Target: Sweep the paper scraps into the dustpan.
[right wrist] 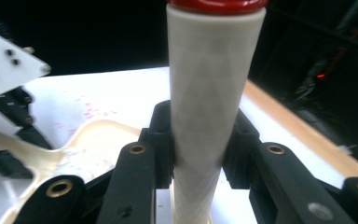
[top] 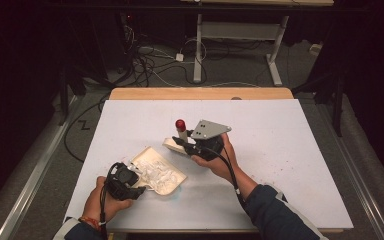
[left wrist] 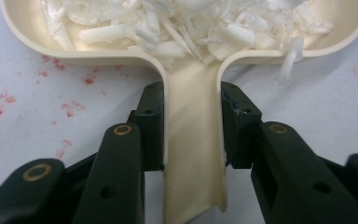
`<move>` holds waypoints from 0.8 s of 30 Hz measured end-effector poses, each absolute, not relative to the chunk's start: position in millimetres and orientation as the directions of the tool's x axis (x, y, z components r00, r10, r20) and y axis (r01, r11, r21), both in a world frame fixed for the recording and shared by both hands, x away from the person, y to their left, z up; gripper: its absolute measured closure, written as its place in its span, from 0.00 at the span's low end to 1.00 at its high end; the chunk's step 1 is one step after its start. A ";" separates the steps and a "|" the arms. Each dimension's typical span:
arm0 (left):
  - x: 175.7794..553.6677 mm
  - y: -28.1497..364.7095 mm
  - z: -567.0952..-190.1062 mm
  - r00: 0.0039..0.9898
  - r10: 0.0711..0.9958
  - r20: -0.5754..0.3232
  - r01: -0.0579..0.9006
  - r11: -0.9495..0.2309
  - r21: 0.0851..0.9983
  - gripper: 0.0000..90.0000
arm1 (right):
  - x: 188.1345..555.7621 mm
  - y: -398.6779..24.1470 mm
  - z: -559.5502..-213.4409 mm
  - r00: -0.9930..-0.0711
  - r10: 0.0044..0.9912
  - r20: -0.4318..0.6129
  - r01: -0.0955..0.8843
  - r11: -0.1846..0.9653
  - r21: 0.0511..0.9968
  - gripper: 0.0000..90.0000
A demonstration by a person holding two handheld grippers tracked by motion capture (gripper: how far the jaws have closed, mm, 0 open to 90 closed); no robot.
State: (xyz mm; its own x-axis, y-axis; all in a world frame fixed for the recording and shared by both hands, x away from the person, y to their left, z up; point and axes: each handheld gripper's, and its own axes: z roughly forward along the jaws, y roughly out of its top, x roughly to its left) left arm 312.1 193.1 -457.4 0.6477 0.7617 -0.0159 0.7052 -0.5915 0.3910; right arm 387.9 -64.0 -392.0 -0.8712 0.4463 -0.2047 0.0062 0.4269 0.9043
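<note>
A person sits at a white bench (top: 290, 150) and holds a pair of tongs in each hand. The left tongs (left wrist: 192, 128) are clamped on the flat handle of a cream dustpan (left wrist: 193, 154), both pads pressing its raised edges. The pan lies on the bench at the near left and holds a heap of white shavings (left wrist: 177, 28); one shaving lies just outside its rim. In the left gripper view the pan's far end and both corners are cut off by the top edge. Faint red specks dot the bench to its left.

The right tongs (right wrist: 199, 154) grip a white cylinder with a red cap (right wrist: 214, 93), held upright near the middle of the bench, just beyond the dustpan. In the right gripper view the cap is cut off at the top, and the cylinder's lower end drops out of the frame. From the high view the grey three-cornered plate on the right tongs and the hand cover much of the cylinder's base, which seems to join a cream piece that is hard to make out.
</note>
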 end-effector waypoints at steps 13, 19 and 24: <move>308.5 191.5 -456.7 0.667 0.745 -0.011 0.692 -0.615 0.377 0.70 | 357.1 -70.0 -352.8 -0.920 0.352 -0.173 -0.043 0.348 0.937 0.78; 307.6 190.3 -456.7 0.675 0.738 -0.013 0.689 -0.624 0.369 0.70 | 355.6 -94.3 -338.7 -0.887 0.422 -0.188 -0.022 0.369 0.929 0.78; 305.9 188.9 -456.0 0.678 0.735 -0.010 0.685 -0.627 0.371 0.70 | 354.4 -123.1 -340.4 -0.833 0.507 -0.222 0.027 0.438 0.898 0.78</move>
